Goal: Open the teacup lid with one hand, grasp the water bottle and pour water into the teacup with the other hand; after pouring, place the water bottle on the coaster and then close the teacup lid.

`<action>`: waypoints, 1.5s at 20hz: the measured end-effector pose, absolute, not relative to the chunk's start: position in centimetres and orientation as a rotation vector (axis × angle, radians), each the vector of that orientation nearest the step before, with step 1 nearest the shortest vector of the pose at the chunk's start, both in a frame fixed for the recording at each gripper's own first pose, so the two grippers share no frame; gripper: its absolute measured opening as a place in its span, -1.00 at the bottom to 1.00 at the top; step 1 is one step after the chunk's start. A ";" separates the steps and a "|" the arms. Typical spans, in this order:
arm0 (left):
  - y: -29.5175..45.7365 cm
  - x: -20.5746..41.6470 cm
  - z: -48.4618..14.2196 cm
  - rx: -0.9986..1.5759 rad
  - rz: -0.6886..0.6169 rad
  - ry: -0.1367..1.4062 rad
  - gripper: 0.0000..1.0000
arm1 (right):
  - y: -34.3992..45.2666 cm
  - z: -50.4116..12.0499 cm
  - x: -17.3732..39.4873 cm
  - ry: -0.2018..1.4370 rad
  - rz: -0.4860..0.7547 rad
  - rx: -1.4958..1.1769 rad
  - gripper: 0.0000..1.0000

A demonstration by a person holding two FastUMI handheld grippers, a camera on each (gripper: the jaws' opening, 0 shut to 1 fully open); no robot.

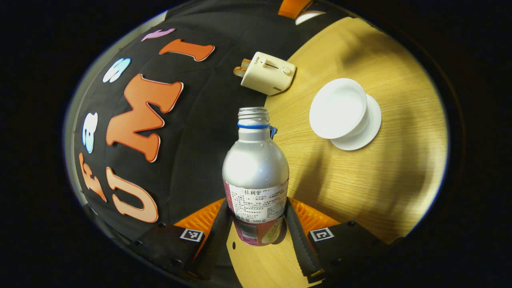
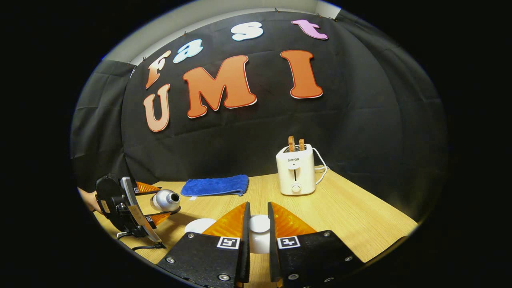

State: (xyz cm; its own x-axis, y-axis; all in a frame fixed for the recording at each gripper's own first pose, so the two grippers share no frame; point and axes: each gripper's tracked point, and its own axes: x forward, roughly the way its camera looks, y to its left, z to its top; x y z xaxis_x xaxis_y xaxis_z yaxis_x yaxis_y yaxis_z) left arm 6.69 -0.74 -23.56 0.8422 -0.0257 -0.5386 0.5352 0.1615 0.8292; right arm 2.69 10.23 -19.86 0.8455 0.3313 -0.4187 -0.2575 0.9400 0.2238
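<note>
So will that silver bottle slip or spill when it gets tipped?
The bottle looks like smooth metal, so it could slip, though the left gripper squeezes its label. With no cap on its mouth, water will probably run out once tilted. It looks stiff, unlikely to squash.

R tool [image 2: 258, 234] closed on white lid [image 2: 259, 225] over table [image 2: 360, 224]; L tool [image 2: 158, 204] holds tipped bottle [image 2: 165, 200] — toaster [image 2: 296, 170], blue cloth [image 2: 216, 185] behind.
</note>
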 end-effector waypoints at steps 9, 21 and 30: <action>-1.1 7.2 -23.1 1.613 -0.492 0.378 0.62 | 9.6 -20.1 2.6 0.468 0.305 0.164 -0.60; -2.2 8.5 -21.5 1.832 -0.550 0.302 0.63 | 9.4 -20.6 1.9 0.495 0.320 0.172 -0.60; -2.7 9.4 -20.4 1.965 -0.548 0.241 0.63 | 9.6 -20.6 1.5 0.480 0.337 0.141 -0.60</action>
State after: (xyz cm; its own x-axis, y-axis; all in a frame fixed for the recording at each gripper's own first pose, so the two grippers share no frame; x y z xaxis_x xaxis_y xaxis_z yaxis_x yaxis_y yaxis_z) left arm 9.45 -2.73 -20.39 0.8758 -0.0717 -0.4773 0.4003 -0.4447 0.8012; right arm 1.51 9.56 -20.55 0.8332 0.3494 -0.4287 -0.2836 0.9354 0.2112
